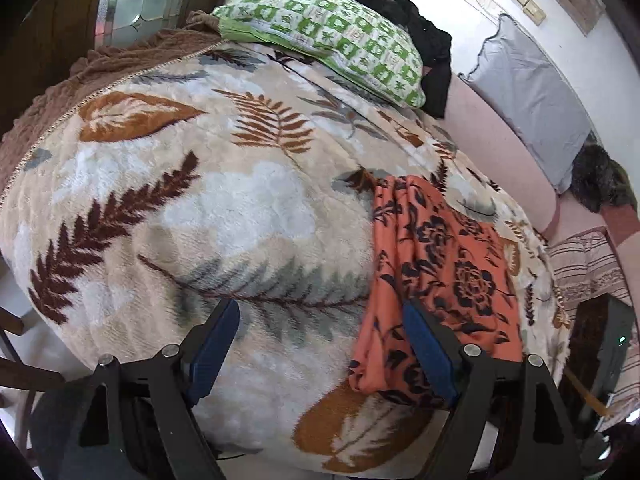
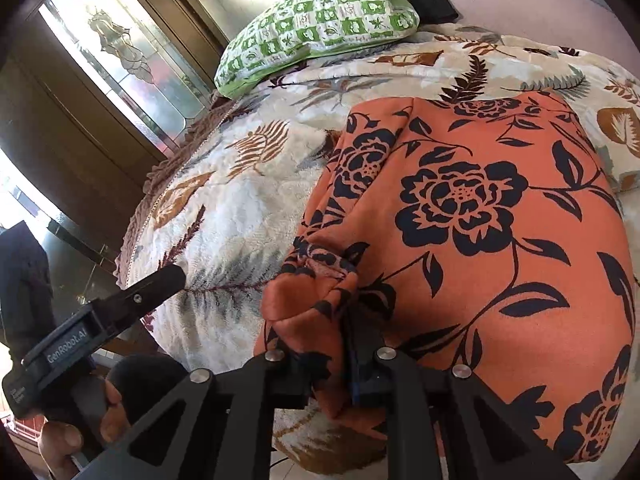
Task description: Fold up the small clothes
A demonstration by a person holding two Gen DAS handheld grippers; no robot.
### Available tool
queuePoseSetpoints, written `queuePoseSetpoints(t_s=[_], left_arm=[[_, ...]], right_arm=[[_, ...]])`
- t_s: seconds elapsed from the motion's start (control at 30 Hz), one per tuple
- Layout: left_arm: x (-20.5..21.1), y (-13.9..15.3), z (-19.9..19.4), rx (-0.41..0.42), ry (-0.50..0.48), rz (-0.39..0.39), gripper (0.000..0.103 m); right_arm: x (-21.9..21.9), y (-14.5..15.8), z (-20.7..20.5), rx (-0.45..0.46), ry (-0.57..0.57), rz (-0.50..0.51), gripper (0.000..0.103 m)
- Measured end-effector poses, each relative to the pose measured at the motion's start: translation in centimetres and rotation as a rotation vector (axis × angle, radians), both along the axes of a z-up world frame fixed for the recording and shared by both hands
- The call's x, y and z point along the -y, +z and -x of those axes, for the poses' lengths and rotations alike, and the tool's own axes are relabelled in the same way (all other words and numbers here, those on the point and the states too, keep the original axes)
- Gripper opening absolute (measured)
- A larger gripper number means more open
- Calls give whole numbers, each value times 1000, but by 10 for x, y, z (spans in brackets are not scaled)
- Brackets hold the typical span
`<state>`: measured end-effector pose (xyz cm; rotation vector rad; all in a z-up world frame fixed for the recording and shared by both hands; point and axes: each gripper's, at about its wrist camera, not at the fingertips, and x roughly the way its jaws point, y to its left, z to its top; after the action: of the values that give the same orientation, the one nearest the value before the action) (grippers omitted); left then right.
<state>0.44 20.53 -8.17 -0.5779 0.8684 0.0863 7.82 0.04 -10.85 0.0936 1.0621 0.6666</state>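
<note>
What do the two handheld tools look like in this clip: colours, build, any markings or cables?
Both tools are black, with angular arms cut by triangular openings and joined by round silver pins. The left tool has dark blue ribbed pads. In the right wrist view its body carries a white "GenRobot.AI" label on a grey strip. The right tool shows blue padding too. No cable is clearly visible.

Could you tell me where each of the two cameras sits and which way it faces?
Left wrist: on the left tool, angled down over the leaf-print blanket; its two spread blue pads show.
Right wrist: on the right tool, close over the orange floral garment, bunched between its fingers; a hand on the left tool shows.
Shared: garment, blanket, green pillow.
</note>
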Motion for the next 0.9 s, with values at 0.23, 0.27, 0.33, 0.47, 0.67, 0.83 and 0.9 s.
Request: queuePoseSetpoints(t_s=[0.23, 0.27, 0.33, 0.47, 0.67, 0.83, 0.9], left_arm=[[26, 3, -7, -7, -95, 71, 84], [30, 4, -7, -10, -106, 75, 84], [42, 5, -9, -10, -140, 80, 84], [69, -7, -19, -74, -193, 58, 84], [91, -19, -34, -136, -252, 74, 20], [85, 3, -31, -66, -230, 56, 10], [94, 37, -12, 59, -241, -88, 10]], right_arm=[[40, 17, 23, 16, -10, -146, 76], [51, 21, 23, 26, -42, -160, 76], [78, 29, 22, 49, -111, -192, 76], [123, 33, 13, 46, -225, -258, 78], [142, 18, 9, 0, -254, -306, 78], [139, 11, 6, -25, -248, -311, 78], [139, 13, 6, -20, -253, -320, 78]])
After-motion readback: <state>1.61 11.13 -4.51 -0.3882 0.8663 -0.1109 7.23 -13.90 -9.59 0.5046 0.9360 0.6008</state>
